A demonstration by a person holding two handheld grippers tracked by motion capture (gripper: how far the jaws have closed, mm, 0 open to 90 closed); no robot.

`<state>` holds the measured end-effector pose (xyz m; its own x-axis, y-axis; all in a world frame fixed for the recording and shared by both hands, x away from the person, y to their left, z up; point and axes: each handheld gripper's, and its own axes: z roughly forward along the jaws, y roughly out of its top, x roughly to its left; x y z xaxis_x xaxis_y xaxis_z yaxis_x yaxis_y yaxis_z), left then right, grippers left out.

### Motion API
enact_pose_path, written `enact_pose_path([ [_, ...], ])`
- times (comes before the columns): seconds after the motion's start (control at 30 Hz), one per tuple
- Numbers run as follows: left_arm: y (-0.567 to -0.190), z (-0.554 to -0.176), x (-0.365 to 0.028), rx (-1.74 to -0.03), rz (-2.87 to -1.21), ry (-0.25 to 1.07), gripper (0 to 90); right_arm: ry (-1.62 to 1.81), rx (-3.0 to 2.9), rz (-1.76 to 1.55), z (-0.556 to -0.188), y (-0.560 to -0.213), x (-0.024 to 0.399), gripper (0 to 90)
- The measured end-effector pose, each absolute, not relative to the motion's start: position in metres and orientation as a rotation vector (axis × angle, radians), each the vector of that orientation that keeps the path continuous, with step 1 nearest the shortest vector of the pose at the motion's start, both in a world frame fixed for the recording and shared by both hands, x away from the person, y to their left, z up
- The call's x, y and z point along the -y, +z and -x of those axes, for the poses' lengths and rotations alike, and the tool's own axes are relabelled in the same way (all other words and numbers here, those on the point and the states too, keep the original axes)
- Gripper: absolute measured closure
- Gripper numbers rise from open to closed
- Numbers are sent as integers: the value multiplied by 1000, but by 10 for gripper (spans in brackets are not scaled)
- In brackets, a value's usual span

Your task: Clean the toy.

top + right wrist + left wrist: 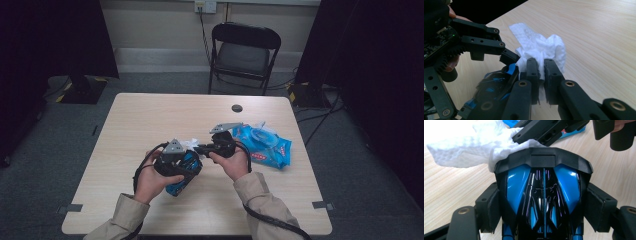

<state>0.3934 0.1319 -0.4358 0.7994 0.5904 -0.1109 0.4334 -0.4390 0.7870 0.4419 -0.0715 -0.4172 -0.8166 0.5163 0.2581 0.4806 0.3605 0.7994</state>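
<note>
My left gripper (176,159) is shut on a glossy blue and black toy-like object (544,195), its pads (489,208) pressing on both sides of it. My right gripper (541,71) is shut on a crumpled white wipe (541,45). The wipe (461,147) lies against the black front edge of the object. In the high view both grippers meet near the table's middle, with the right gripper (200,148) pointing left at the object (181,175). In the right gripper view the left gripper (481,45) and the object (496,85) sit just left of the wipe.
A blue packet of wipes (262,145) lies on the wooden table (150,115) just right of my right hand. A round cable hole (237,108) is at the far edge. A black folding chair (243,52) stands beyond the table.
</note>
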Motion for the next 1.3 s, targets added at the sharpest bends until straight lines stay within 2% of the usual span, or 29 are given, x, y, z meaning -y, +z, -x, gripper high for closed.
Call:
enact_pose_path([
  [0.73,-430,-396,-137,-779,-2088,275,255,1500,-2581,-879,-430,-410,91,844],
  [1.3,-427,-401,-153,-830,-2047,317,255,1527,-2624,-809,-414,-412,90,845],
])
